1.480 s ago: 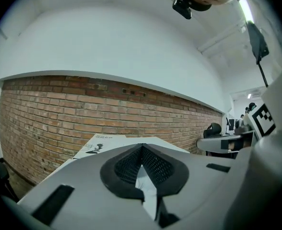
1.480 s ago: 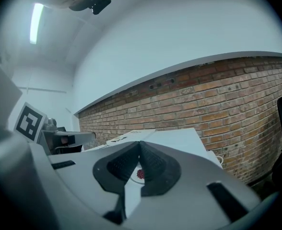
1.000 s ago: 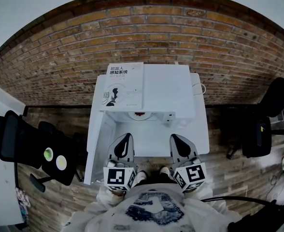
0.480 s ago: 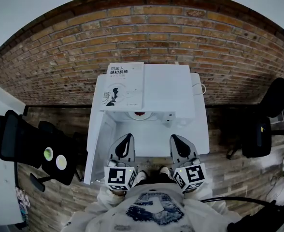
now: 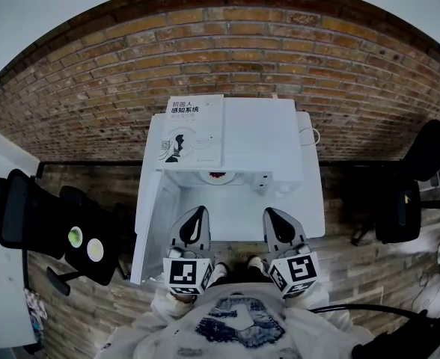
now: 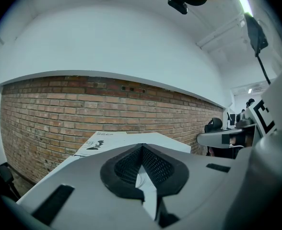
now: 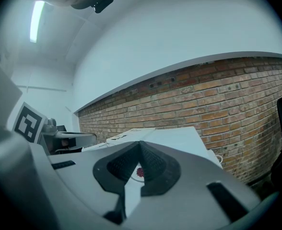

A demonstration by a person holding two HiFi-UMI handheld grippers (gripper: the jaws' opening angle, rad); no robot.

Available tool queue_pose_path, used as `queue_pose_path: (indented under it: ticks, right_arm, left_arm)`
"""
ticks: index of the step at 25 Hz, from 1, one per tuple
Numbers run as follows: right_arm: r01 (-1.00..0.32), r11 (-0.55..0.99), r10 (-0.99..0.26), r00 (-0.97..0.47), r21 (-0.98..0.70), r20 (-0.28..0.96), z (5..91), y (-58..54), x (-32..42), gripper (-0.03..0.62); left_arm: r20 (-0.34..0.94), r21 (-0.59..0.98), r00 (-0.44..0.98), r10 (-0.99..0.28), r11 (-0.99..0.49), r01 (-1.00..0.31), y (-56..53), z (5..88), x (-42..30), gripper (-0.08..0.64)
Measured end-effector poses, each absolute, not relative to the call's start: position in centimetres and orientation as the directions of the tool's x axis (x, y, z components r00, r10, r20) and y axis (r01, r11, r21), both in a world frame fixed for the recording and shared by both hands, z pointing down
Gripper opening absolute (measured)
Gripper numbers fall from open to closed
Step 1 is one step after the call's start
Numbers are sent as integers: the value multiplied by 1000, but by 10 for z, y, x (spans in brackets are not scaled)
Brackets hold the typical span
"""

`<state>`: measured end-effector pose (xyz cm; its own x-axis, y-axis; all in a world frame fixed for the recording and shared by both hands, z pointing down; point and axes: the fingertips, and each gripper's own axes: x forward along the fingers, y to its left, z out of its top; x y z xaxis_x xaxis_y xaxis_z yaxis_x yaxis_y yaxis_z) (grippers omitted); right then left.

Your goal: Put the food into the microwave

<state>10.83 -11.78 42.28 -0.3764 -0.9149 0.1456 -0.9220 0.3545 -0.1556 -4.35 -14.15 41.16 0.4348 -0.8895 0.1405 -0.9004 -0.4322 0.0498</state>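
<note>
At the near edge of the desk (image 5: 311, 217), the left claw (image 5: 199, 212) and the right claw (image 5: 269, 214) are held side by side and well apart, both pointing toward the microwave (image 5: 261, 137). Each gripper view shows its own claw (image 6: 142, 146) (image 7: 140, 143) closed tip to tip, with nothing gripped. Along the desk's left edge, the microwave door (image 5: 151, 223) stands swung open toward the person. Beyond the claws, a plate (image 5: 232, 177) carrying the red food (image 5: 218, 176) sits just under the front lip of the microwave's top. Whether it rests inside the cavity or on the desk directly before it cannot be determined. The right gripper view sights the same food (image 7: 140, 172) through the gap behind its closed tips. The microwave occupies the far edge of the desk, and a book (image 5: 194, 132) lies flat on the left half of its top. A brick wall (image 5: 227, 51) stands behind.
</note>
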Motion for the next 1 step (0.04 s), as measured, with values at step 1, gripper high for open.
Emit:
queue_pose_path:
  ticks: [1]
  right_arm:
    - [-922,353,-915,-375,-157,146,423,-118,108,12]
  left_arm:
    - [141,49,435,-889,-433,-900,-142,411,-43,6]
